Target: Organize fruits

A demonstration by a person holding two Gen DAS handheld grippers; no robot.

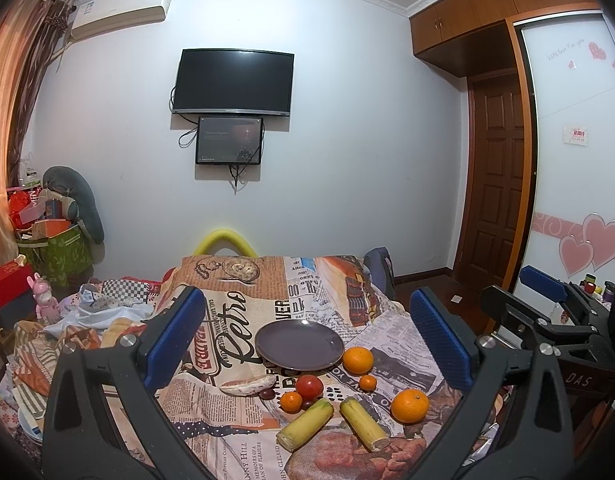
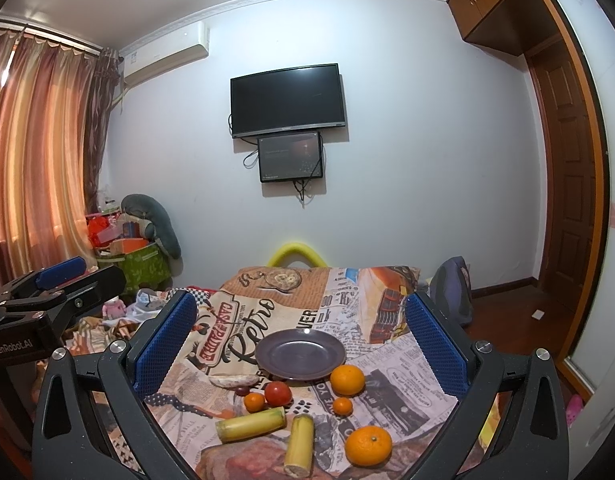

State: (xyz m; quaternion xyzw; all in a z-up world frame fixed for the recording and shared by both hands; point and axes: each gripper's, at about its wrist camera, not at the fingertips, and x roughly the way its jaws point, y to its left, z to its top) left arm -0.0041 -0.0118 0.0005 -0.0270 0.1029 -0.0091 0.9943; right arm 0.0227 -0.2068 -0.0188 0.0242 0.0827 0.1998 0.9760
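Both grippers hover above the near edge of a table covered with a newspaper-print cloth. Left gripper: blue-padded fingers spread wide, nothing between them. Right gripper: fingers likewise wide apart, holding nothing. A dark purple plate sits bare mid-table. Fruit lies loose on the cloth just near of it: a large orange touching the plate's near-right rim, a small mandarin nearer, a second large orange nearest on the right. A tomato sits near the plate's front, another small mandarin just left of it. Two yellow-green cut stalks, possibly sugarcane, lie nearest, well apart from the plate. A pale oblong item, perhaps a sweet potato, lies left of the tomato.
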